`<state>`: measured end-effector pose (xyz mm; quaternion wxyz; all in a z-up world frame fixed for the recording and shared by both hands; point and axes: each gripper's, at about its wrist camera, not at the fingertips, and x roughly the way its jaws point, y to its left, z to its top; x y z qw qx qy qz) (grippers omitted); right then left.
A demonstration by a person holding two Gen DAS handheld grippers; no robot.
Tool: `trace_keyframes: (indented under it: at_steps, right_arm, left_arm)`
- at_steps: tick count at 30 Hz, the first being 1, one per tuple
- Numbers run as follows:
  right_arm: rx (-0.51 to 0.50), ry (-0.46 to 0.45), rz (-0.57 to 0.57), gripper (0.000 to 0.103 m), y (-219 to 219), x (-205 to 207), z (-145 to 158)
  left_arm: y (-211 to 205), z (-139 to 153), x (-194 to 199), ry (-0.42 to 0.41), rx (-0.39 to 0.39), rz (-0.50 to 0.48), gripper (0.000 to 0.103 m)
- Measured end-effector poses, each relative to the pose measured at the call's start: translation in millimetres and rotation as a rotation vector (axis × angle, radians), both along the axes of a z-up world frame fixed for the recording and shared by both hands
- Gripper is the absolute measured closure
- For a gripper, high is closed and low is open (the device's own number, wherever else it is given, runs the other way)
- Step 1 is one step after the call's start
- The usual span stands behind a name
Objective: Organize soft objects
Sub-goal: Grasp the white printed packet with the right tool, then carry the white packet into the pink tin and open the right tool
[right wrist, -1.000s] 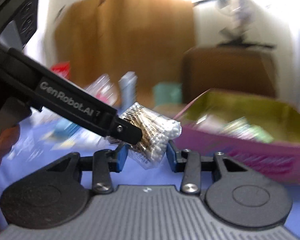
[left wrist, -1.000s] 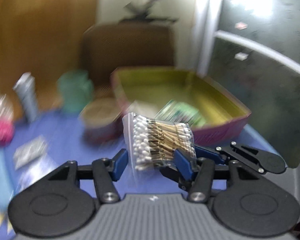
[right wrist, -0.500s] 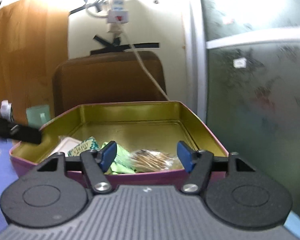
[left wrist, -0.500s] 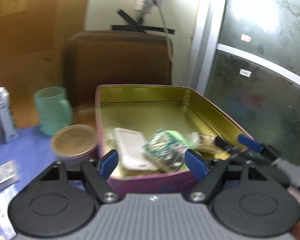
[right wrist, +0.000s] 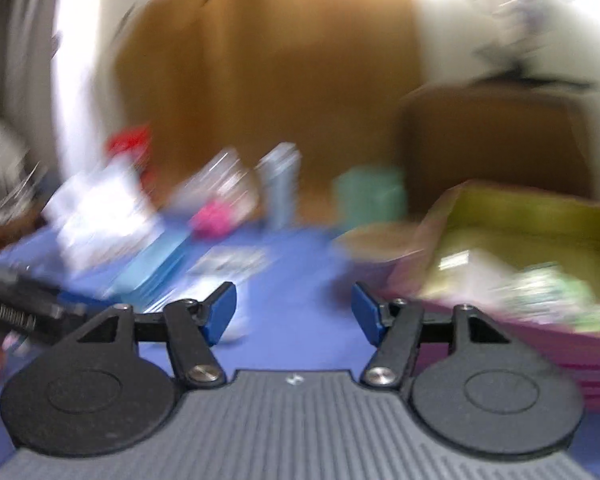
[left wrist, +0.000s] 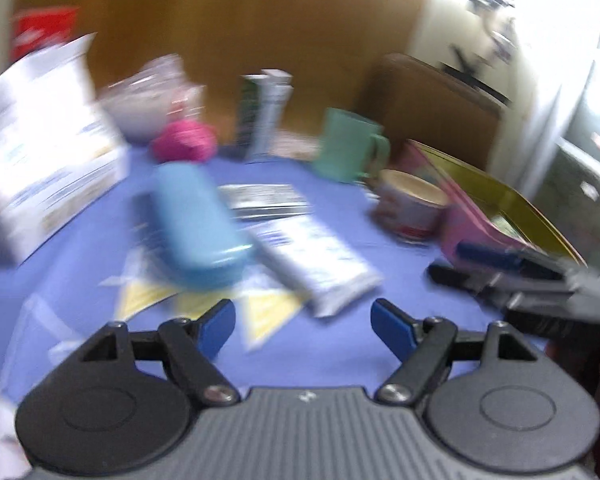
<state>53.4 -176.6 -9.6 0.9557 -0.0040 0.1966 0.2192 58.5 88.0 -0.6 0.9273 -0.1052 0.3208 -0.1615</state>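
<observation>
The pink tin with a gold-coloured inside is being shown at the right of the blue tablecloth, and soft packets, one green and one pale, are lying inside it, too blurred to be named. In the left wrist view the same tin is being seen at the far right, just beside a round container with a tan lid, and a mint-green mug is standing just behind that.

The left gripper is being held with its blue pads wide apart over the cloth, and nothing is being gripped between them. A white flat packet with blue print is lying just ahead of it, partly over yellow-and-white paper pieces. A light blue oblong case is resting to the left of the packet. A pink fluffy object, a tall printed tube and a large white printed bag are being seen further back.

The right gripper is also being held wide, with bare cloth between its pads; in the left wrist view it is being seen just in front of the tin.

No writing is being shown sharply enough to be read; both views are being smeared by motion.
</observation>
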Motion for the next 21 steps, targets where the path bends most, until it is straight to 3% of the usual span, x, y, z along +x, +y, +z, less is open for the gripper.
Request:
trace_keyframes:
  at_steps: [5,7,9,12,18,21]
  right_arm:
    - [-0.103,0.136,0.119,0.018,53.1,46.2,-17.3]
    - [-0.117,0.182,0.137,0.018,65.2,61.5,-20.4]
    - [-0.127,0.225,0.137,0.026,73.6,64.0,-25.9]
    - [-0.114,0.215,0.139,0.032,69.1,54.7,-24.4]
    - [-0.015,0.236,0.119,0.032,30.3,17.3,-24.1]
    - [0.021,0.226,0.113,0.032,17.0,-2.5,-27.0]
  left_arm:
    - [33.1,-1.6,-1.8,0.017,-0.074,0.052,0.026]
    - [35.9,-0.7,0.5,0.028,-0.103,0.046,0.026]
    - [33.9,-2.1,3.3,0.047,-0.117,0.031,0.026]
    - [19.0,-3.8,11.6,0.092,-0.12,-0.01,0.026]
    - [-26.0,-10.9,25.6,0.173,-0.189,-0.139,0.027]
    - [-60.1,-11.3,28.3,0.187,-0.158,-0.218,0.043]
